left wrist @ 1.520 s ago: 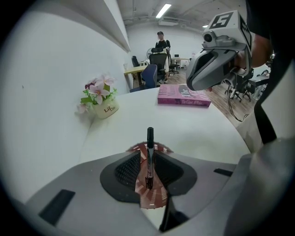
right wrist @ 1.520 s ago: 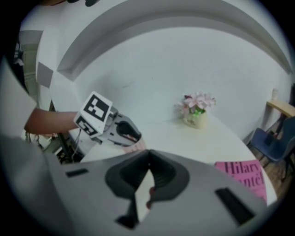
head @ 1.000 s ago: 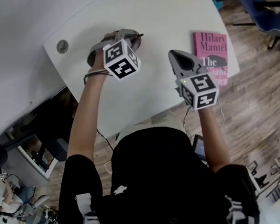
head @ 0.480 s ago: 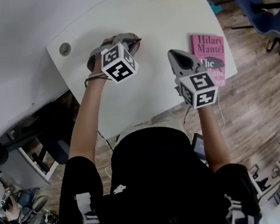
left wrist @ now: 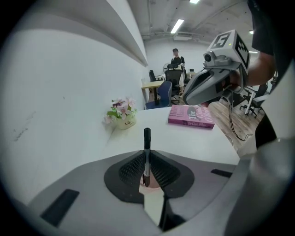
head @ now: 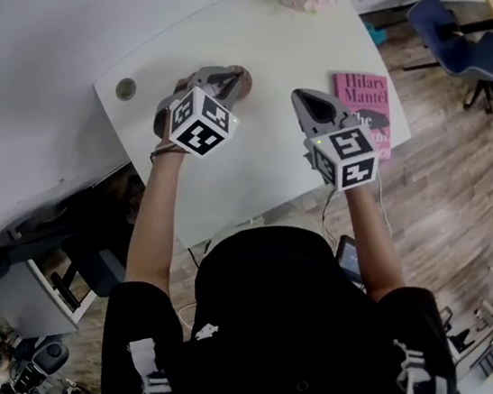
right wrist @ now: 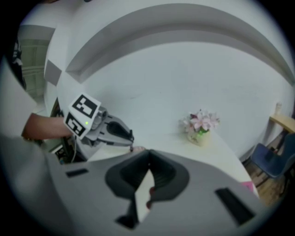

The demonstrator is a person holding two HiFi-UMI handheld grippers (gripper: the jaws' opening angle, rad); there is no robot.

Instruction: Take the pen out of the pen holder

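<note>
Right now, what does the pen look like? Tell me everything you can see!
The pen is thin and black, with a greyer lower part, and looks like plastic. It stands upright, pinched between the shut jaws of the left gripper, with its top poking above them. Its lower end points down at the pinkish pen holder. I cannot tell whether it touches the holder.

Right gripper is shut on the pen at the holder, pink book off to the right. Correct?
Not quite: it is the left gripper that is shut on the pen, per the left gripper view. The rest holds.
</note>
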